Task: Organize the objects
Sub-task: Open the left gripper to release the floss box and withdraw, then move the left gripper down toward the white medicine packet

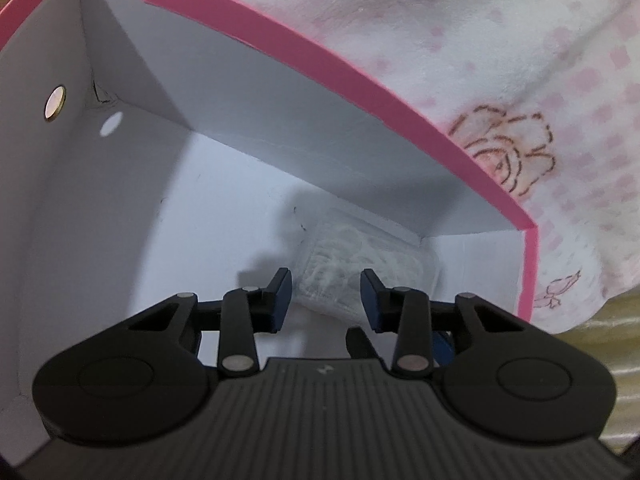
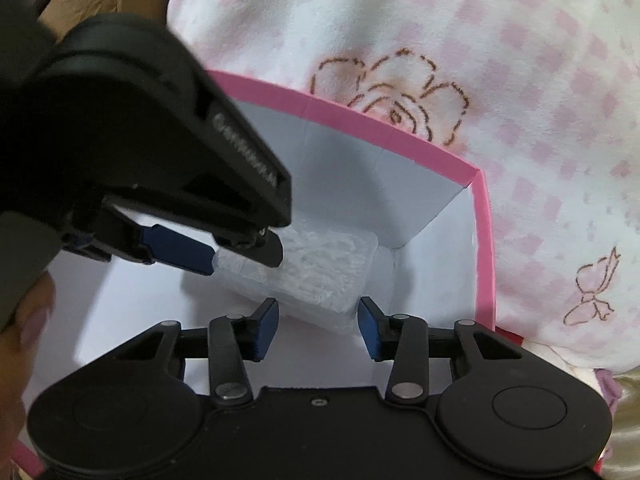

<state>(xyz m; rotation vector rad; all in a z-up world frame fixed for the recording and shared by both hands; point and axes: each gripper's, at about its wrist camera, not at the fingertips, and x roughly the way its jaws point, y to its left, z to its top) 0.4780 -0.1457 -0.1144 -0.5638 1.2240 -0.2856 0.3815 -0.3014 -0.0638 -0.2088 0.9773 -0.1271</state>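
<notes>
Both of my grippers are down inside the pink-rimmed box (image 2: 486,240), pointing at the clear plastic packet (image 2: 320,276) lying on the white floor near the far corner. Left gripper (image 1: 326,300) has its fingers (image 1: 282,300) apart with the packet between them, pads not pressing as far as I can see. Right gripper (image 2: 316,330) is the same, fingers (image 2: 266,330) a bit apart at the packet's near end, gripping nothing. Box sits on a floral blanket (image 2: 520,100).

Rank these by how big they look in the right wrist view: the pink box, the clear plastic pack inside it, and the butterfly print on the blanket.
1. pink box
2. clear plastic pack
3. butterfly print, clearly the smallest
</notes>
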